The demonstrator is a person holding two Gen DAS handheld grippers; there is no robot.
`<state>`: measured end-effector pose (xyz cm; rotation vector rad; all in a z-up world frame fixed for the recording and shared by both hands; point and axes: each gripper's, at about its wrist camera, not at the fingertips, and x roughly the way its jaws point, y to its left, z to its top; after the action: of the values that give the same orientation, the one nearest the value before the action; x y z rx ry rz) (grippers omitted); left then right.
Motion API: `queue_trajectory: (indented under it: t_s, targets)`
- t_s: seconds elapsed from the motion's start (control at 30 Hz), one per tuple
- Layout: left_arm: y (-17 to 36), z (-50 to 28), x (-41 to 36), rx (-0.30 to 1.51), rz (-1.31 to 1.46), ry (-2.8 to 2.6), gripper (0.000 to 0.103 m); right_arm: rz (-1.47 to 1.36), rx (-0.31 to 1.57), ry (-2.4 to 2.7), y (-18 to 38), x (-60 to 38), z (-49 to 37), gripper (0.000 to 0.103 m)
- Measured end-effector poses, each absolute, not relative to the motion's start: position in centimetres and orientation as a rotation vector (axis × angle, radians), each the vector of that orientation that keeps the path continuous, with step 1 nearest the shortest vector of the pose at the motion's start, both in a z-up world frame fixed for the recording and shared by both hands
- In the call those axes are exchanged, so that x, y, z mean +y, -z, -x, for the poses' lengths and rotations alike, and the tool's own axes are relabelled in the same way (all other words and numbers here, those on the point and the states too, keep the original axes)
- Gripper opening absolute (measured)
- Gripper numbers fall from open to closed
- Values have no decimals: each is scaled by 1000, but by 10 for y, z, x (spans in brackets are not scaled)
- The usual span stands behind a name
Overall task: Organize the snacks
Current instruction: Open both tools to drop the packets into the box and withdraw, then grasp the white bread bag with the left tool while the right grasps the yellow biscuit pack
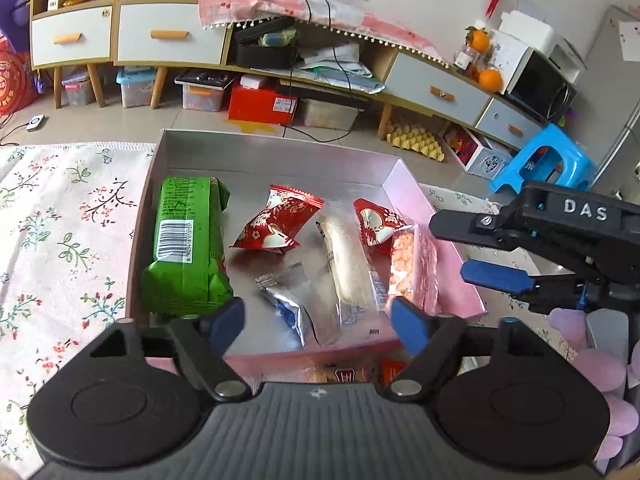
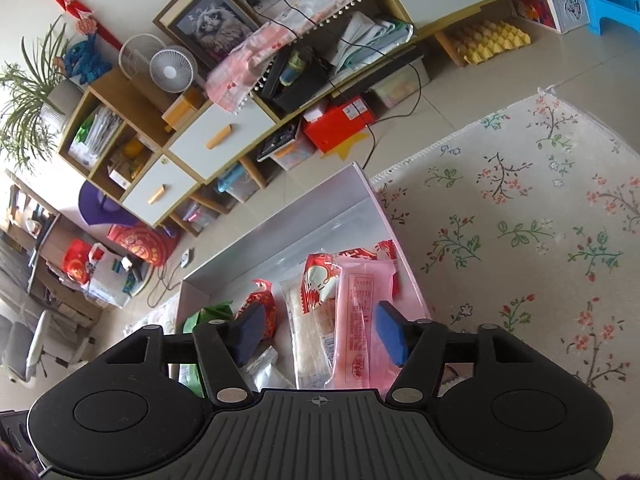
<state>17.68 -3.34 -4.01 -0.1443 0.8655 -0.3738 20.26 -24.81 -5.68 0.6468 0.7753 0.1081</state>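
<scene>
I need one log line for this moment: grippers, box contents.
left gripper: open, empty | right gripper: open, above pink packet | box: green pack, two red candies, silver packet

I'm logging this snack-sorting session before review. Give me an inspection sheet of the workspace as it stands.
Surface: floral-print white tablecloth, partly covered by the box.
Job's things: shallow pink cardboard box holding a green foil snack pack, two red candy wrappers, a silver sachet, a clear-wrapped pale bar and a pink-wrapped snack.
Clutter: more wrappers just outside the box's near wall, partly hidden.
Grippers: left tongs open above the box; right tongs open beside its right wall.
Cables: black cords hang from wall sockets to the floor.
Surroundings: wooden cabinet with white drawers, blue plastic stool.
</scene>
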Motion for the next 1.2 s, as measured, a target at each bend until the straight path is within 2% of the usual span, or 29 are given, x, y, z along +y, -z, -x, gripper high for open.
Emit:
queue_trajectory:
  t_s: [0.27,0.37,0.47,0.87,1.2]
  targets:
    - [26,-158,-34,856,72,373,96,-573,791,-105,37,-244,-184,73]
    - [21,-150,-34,852,45,369,99,-514,801,-106,26,-237,-175,82]
    - [18,-141,-31,859,30,363,100,-454,802,-107,15,-230,-164,85]
    - [6,-97,-20,857,-43,345,102,-311,824,-115,-2,-216,-115,85]
    - [23,-68,-5,831,-47,302,102,-215,816,-120,17,-214,-81,85]
